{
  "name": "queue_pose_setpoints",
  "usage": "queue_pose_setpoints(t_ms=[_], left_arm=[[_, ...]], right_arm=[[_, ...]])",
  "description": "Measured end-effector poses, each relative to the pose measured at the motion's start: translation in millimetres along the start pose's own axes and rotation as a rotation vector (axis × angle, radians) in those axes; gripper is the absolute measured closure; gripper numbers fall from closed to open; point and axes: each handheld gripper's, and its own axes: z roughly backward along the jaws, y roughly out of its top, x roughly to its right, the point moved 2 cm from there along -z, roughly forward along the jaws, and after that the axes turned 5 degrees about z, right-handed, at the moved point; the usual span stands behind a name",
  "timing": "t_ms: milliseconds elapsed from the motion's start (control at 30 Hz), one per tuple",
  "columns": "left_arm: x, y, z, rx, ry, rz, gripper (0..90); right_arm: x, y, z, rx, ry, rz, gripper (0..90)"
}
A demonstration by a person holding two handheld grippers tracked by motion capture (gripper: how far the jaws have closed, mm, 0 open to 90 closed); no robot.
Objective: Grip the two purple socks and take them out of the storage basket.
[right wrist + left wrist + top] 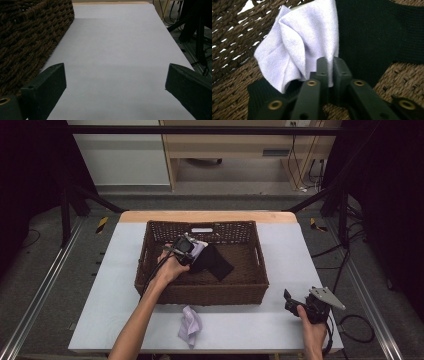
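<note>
Lilac cloth [304,42]: soft, folded piece inside the wicker basket [150,270], toward its rear left part, lying partly on a black garment [372,35]; its lower edge is pinched between the left tongs
Left tongs [331,65]: jaws pressed together on the lilac cloth, pads close with fabric caught between them; in the high view the left tongs [197,251] reach into the basket from the person's left hand [170,269]
Black garment: dark knit piece spread on the basket floor, under and to the right of the lilac cloth, touching it
Wicker basket: dark brown, rectangular, open-topped, standing mid-tabletop; a handle slot shows in its far wall
Second lilac cloth [190,324]: crumpled on the tabletop [300,250], just outside the basket's near wall
Right tongs [116,82]: jaws spread wide, nothing between them, above bare tabletop beside the basket's right wall; in the high view the right tongs [289,301] sit near the tabletop's near right corner, held in the right hand [311,322]
</note>
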Motion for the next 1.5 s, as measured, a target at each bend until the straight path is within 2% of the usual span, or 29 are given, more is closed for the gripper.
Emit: queue_pose_setpoints(t_ms=[133, 367, 500, 533, 567, 633, 767, 967, 1100, 1267, 1500], left_arm=[[-1.3, 0.5, 4.8, 0.011, -0.032, 0.022, 86.2], [-11.8, 2.7, 22.6, 0.118, -0.069, 0.113, 86.7], [-14.9, 4.0, 34.5, 0.179, -0.072, 0.123, 86.8], [-14.9, 4.0, 34.5, 0.179, -0.072, 0.123, 86.9], [-14.9, 5.1, 43.1, 0.221, -0.083, 0.123, 86.9], [-14.0, 6.3, 52.7, 0.265, -0.100, 0.139, 87.0], [-10.8, 7.4, 72.5, 0.351, -0.120, 0.140, 87.0], [-7.4, 3.7, 99.1, 0.422, -0.140, 0.132, 87.0], [-5.5, 0.5, 118.5, 0.487, -0.159, 0.136, 87.0], [-1.0, -3.6, 142.5, 0.538, -0.190, 0.115, 87.0], [6.9, -9.1, 170.9, 0.600, -0.195, 0.076, 87.0]], right_arm=[[0.5, -0.1, 0.0, 0.000, -0.001, 0.001, 3.8], [0.5, 0.0, 0.0, 0.000, -0.001, 0.000, 3.8], [0.6, 0.0, -0.1, 0.000, -0.001, 0.000, 3.8], [0.6, 0.0, -0.1, 0.000, -0.001, 0.000, 3.8], [0.6, 0.0, -0.1, 0.000, -0.001, 0.001, 3.8], [0.4, 0.1, 0.0, -0.002, 0.000, -0.001, 3.9], [0.4, 0.1, -0.1, -0.002, -0.001, 0.000, 3.9], [0.0, 0.1, -0.1, -0.002, -0.002, -0.001, 3.9], [-0.1, 0.2, -0.3, -0.003, -0.002, -0.001, 3.9], [0.2, 0.2, -0.4, -0.002, -0.003, -0.001, 3.9], [-0.2, 0.2, -0.2, -0.003, -0.005, -0.001, 3.9]])
